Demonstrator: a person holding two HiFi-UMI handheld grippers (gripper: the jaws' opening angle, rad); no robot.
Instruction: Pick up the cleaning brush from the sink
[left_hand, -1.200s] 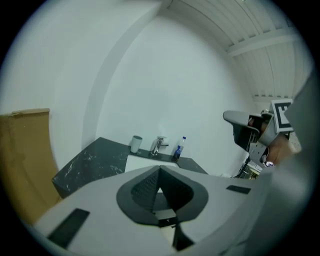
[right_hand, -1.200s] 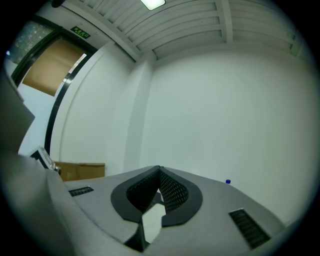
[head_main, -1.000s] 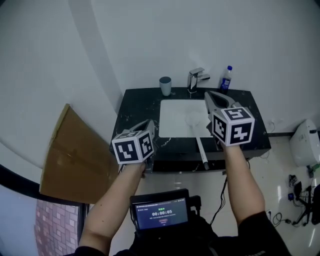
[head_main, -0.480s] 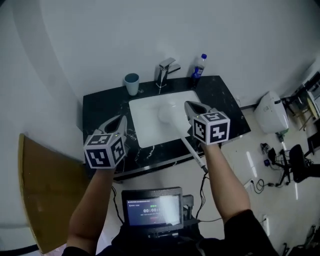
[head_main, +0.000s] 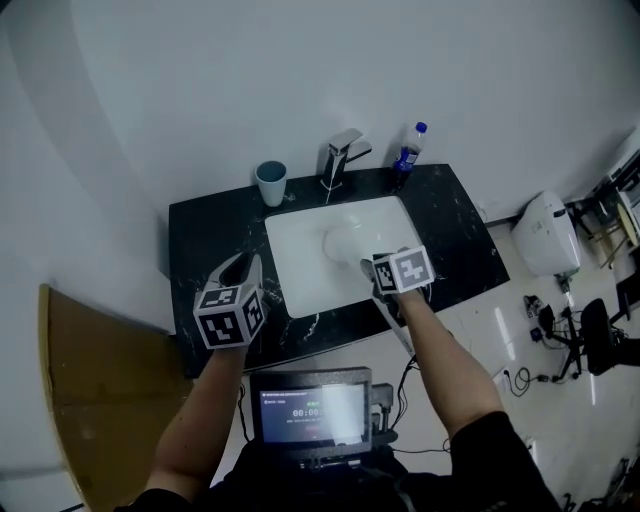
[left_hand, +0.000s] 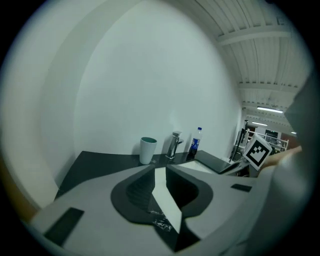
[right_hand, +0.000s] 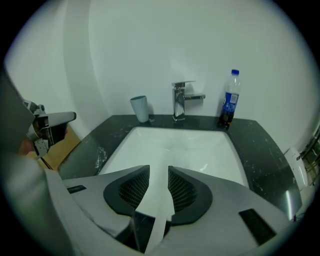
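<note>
Surface: black marbled surface (head_main: 200, 250) against a white wall, with a white sink (head_main: 300, 285) sunk in its middle.
Left: the left gripper (left_hand: 159, 169) hovers over the surface's left side, near the front edge. Its fingers (left_hand: 132, 192) stand a narrow slit apart with nothing between them.
Back edge: cup (head_main: 270, 183), tap (head_main: 343, 157) and bottle (head_main: 407, 148) stand in a row.
Brush: the cleaning brush (head_main: 343, 241) has its round head in the sink's middle, and its handle runs out over the front edge.
Right: the right gripper (right_hand: 159, 169) is above that handle at the sink's front right. Its fingers (right_hand: 187, 192) are opening. A pale strip, likely the handle, shows in the gap, not pinched.
Risk: the overhanging handle could pivot or roll if one finger nudges it before both close. An off-centre grip may let the head tip down.
</note>
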